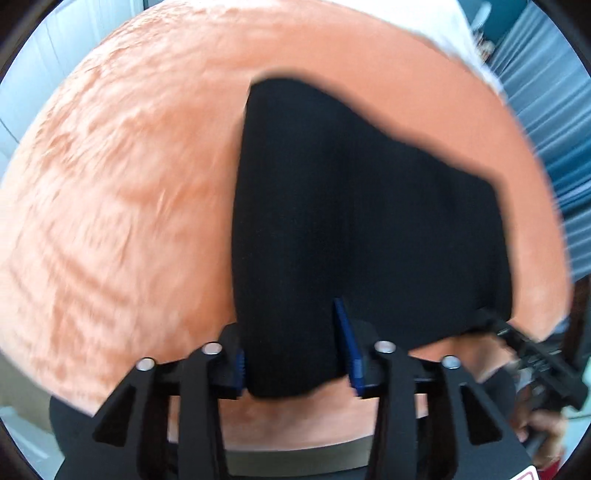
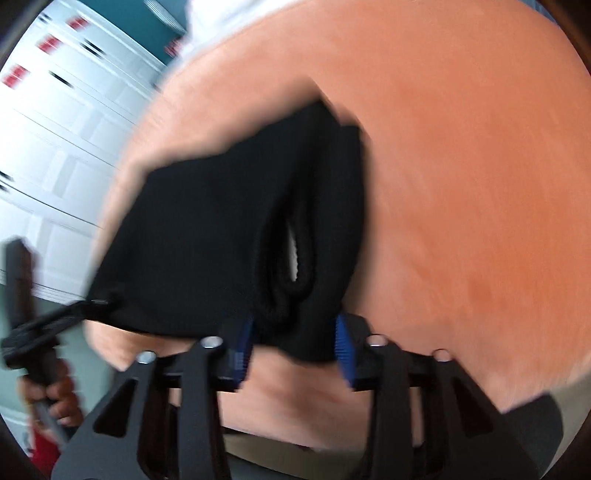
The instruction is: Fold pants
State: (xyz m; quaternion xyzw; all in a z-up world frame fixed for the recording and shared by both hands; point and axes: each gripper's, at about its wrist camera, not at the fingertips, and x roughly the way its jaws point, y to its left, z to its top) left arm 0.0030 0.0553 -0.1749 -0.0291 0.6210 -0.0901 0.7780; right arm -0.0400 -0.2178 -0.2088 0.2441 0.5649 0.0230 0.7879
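Black pants (image 1: 362,206) lie partly folded on an orange blanket (image 1: 122,206). My left gripper (image 1: 295,363) has its blue-padded jaws wide apart around the near left corner of the cloth, which fills the gap between them. My right gripper (image 2: 293,352) stands the same way around the near right corner of the pants (image 2: 207,240), where the bunched waistband shows a white label. Each gripper also shows in the other view: the right one (image 1: 532,350) at the pants' right corner, the left one (image 2: 40,325) at their left corner. Both views are motion-blurred.
The orange blanket (image 2: 461,184) covers the whole work surface, with white bedding (image 1: 424,22) beyond its far edge. White drawer fronts (image 2: 62,122) stand to the left and blue pleated fabric (image 1: 554,122) to the right. A hand (image 2: 55,402) holds the left gripper's handle.
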